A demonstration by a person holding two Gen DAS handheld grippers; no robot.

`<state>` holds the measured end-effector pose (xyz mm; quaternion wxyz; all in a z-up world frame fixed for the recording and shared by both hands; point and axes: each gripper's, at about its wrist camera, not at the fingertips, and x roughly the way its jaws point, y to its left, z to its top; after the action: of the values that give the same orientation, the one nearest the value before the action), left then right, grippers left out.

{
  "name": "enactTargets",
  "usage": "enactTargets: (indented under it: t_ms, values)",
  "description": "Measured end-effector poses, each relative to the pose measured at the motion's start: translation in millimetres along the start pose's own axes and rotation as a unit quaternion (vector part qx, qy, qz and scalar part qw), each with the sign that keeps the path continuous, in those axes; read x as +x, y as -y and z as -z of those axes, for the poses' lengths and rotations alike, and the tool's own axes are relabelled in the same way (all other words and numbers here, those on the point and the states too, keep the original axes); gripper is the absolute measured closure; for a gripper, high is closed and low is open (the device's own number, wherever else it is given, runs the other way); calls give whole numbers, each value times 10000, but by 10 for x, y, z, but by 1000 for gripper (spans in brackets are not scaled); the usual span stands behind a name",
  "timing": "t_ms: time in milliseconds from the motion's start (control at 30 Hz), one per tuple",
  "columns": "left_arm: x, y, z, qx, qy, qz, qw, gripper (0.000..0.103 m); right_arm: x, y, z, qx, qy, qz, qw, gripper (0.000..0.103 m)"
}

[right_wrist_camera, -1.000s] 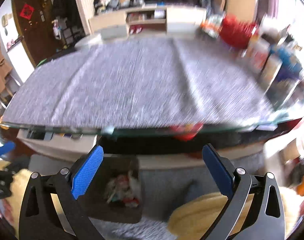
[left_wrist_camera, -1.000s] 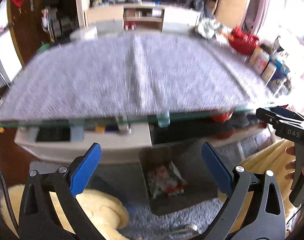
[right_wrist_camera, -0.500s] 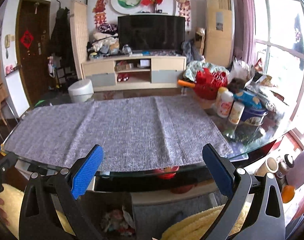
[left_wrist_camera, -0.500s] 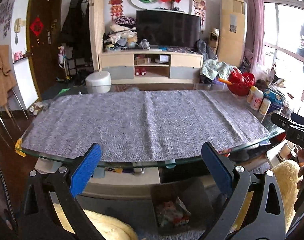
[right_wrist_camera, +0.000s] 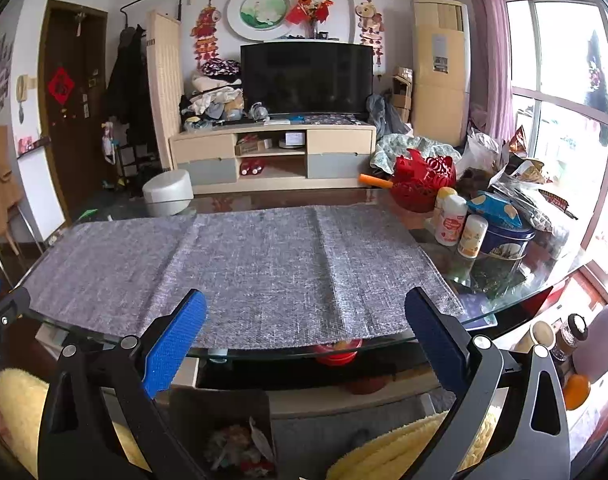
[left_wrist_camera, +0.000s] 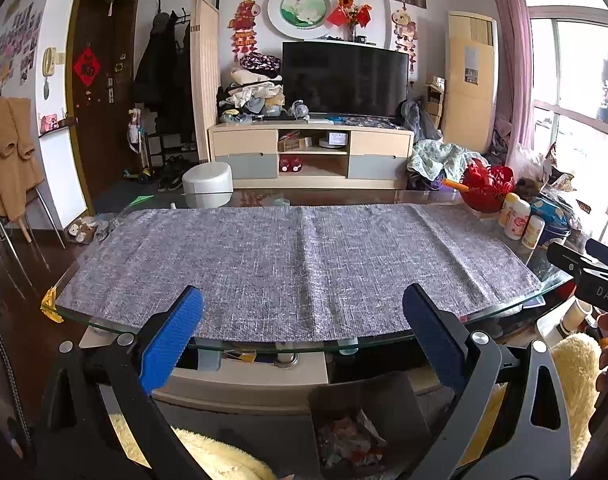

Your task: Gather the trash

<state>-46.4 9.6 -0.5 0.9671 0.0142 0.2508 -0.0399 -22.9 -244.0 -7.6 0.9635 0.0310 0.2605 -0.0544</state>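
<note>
Both the left gripper [left_wrist_camera: 302, 330] and right gripper [right_wrist_camera: 305, 330] are spread wide, empty. Collected trash [left_wrist_camera: 349, 442] sits in the bin [left_wrist_camera: 367, 396] below the glass table [left_wrist_camera: 264, 346]. Risk: reaching for more, a finger could strike the glass edge.

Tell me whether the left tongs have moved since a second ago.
Yes. The left tongs have risen and tilted up: the glass table edge sits lower in their view, the TV now shows, and the trash bin sits lower too.
</note>
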Motion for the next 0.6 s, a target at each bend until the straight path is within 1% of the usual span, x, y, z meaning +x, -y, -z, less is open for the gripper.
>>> enactTargets:
  t_ms: [600]
  values:
    - [2,-12,-18,36,36,50,10000,8,-4,-58,-26,-9,46,-31,10000,3]
